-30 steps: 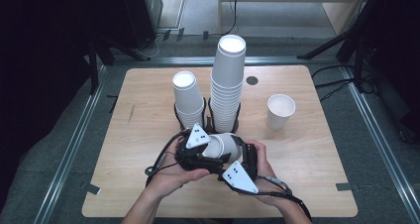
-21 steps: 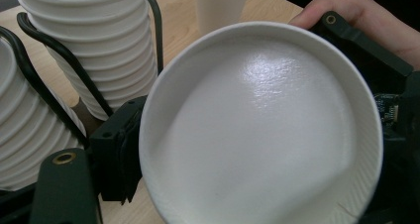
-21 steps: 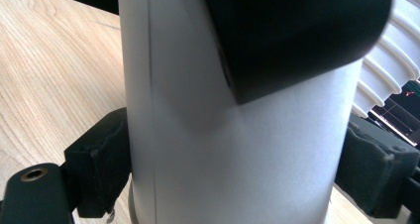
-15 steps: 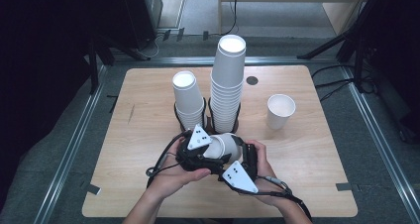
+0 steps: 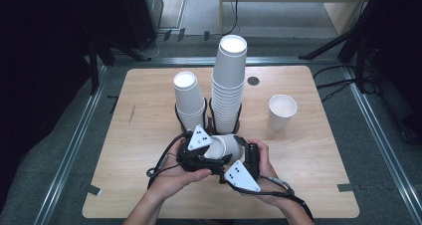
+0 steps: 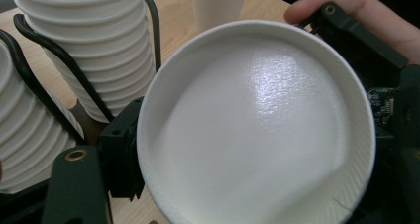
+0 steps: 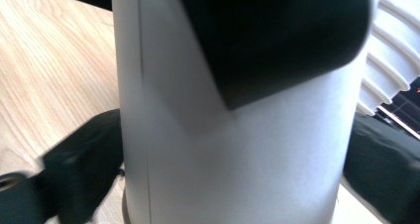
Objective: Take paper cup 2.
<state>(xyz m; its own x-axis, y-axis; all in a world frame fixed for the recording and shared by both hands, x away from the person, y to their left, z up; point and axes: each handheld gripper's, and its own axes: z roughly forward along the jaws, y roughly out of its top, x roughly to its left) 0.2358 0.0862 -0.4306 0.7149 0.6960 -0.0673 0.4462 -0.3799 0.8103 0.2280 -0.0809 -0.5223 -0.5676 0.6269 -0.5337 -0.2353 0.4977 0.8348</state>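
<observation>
I stand at a wooden table [image 5: 149, 195] with a claw in each hand, both meeting over its near middle. Between them lies a white paper cup [image 5: 226, 146], tipped on its side above the tabletop. My left claw [image 5: 209, 158] has just squeezed in and now grips the cup near its rim; the left gripper view looks straight into the open mouth [image 6: 255, 130]. My right claw [image 5: 244, 155] has just let its jaws spread wide, with the cup's wall [image 7: 233, 135] between them but, as far as I can judge, no longer pinched. That reads as a handover: the cup now belongs to my left claw.

Toward the far edge stand two wire holders, a short stack of cups [image 5: 188, 96] and a tall stack [image 5: 229, 80]. A single upright cup [image 5: 281, 111] sits toward the right edge.
</observation>
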